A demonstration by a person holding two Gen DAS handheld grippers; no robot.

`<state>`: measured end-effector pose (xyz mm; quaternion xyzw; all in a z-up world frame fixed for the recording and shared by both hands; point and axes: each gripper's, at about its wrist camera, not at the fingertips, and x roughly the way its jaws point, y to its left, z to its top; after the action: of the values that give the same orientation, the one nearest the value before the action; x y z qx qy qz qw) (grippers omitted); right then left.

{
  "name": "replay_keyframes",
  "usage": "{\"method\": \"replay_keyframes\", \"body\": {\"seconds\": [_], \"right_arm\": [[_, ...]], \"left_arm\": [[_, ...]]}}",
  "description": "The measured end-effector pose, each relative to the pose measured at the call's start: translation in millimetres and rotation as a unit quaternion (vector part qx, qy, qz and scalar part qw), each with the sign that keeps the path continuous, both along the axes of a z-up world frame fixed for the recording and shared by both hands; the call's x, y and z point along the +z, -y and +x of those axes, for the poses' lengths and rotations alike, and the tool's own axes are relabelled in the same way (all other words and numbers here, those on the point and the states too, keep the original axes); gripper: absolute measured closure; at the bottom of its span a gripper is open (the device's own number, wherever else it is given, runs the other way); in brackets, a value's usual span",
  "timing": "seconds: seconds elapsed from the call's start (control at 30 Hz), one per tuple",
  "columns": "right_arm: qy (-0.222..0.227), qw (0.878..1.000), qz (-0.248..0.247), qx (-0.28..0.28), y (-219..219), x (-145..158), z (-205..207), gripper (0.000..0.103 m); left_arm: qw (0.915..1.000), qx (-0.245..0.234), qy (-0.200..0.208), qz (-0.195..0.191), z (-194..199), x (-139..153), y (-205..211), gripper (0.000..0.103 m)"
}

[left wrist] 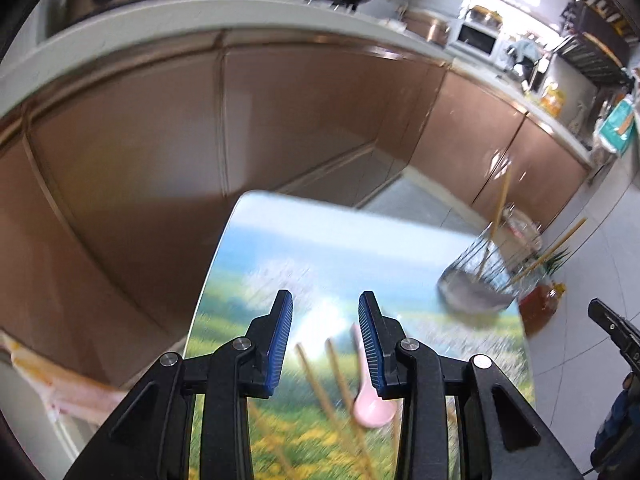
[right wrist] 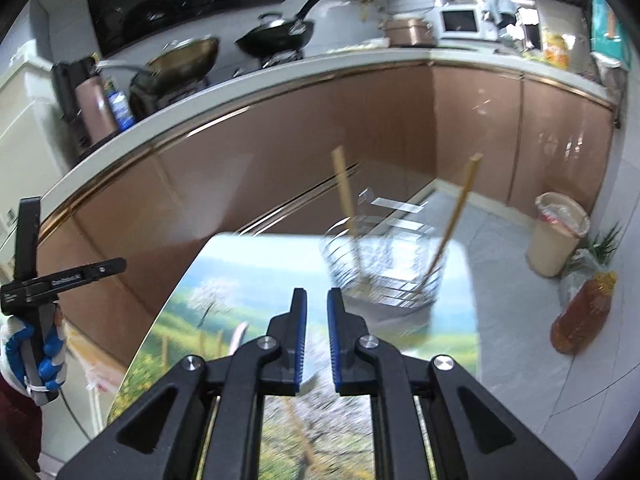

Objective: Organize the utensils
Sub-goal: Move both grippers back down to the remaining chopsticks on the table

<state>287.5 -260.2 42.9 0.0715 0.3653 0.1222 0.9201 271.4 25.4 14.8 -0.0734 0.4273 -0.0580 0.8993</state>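
Note:
A small table (left wrist: 320, 248) with a landscape print carries the utensils. A wire basket (left wrist: 480, 276) at its far right holds two upright wooden chopsticks (left wrist: 500, 204); it also shows in the right wrist view (right wrist: 384, 264) with the chopsticks (right wrist: 344, 192). A pink spoon (left wrist: 370, 400) and two loose wooden chopsticks (left wrist: 320, 384) lie on the near part of the table. My left gripper (left wrist: 325, 304) is open and empty above them. My right gripper (right wrist: 317, 300) is open by a narrow gap and empty, just short of the basket.
Brown kitchen cabinets (right wrist: 280, 168) under a white counter stand close behind the table. Woks (right wrist: 276, 34) sit on the stove. On the floor to the right stand a beige bin (right wrist: 558, 232) and an amber bottle (right wrist: 584, 312). The left hand-held gripper (right wrist: 60, 276) shows at left.

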Motion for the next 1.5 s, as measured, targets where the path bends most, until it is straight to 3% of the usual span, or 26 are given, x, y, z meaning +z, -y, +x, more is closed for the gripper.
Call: {"method": "replay_keyframes", "body": {"seconds": [0.3, 0.47, 0.67, 0.83, 1.17, 1.5], "right_arm": [[-0.108, 0.992, -0.002, 0.069, -62.6, -54.4, 17.9, 0.093], [-0.169, 0.980, -0.016, 0.100, -99.7, -98.6, 42.7, 0.093], [-0.227, 0.966, -0.036, 0.116, -130.0, -144.9, 74.8, 0.093], [-0.256, 0.959, -0.038, 0.118, -136.4, -170.5, 91.6, 0.093], [-0.285, 0.950, -0.041, 0.117, -141.5, -192.6, 111.0, 0.093], [-0.294, 0.948, -0.054, 0.110, -141.4, -201.1, 114.8, 0.093]], "left_arm": [[0.9948, -0.006, -0.101, -0.008, 0.4, -55.5, -4.5, 0.069], [0.9862, 0.000, -0.165, -0.012, 19.2, -97.9, -3.1, 0.069], [0.9765, 0.005, -0.215, -0.020, 41.1, -134.3, 0.0, 0.069], [0.9709, 0.013, -0.238, -0.022, 54.1, -151.3, 1.7, 0.069], [0.9617, 0.017, -0.272, -0.027, 69.7, -169.3, 5.7, 0.069], [0.9599, 0.019, -0.278, -0.028, 77.0, -173.5, 6.2, 0.069]]}}
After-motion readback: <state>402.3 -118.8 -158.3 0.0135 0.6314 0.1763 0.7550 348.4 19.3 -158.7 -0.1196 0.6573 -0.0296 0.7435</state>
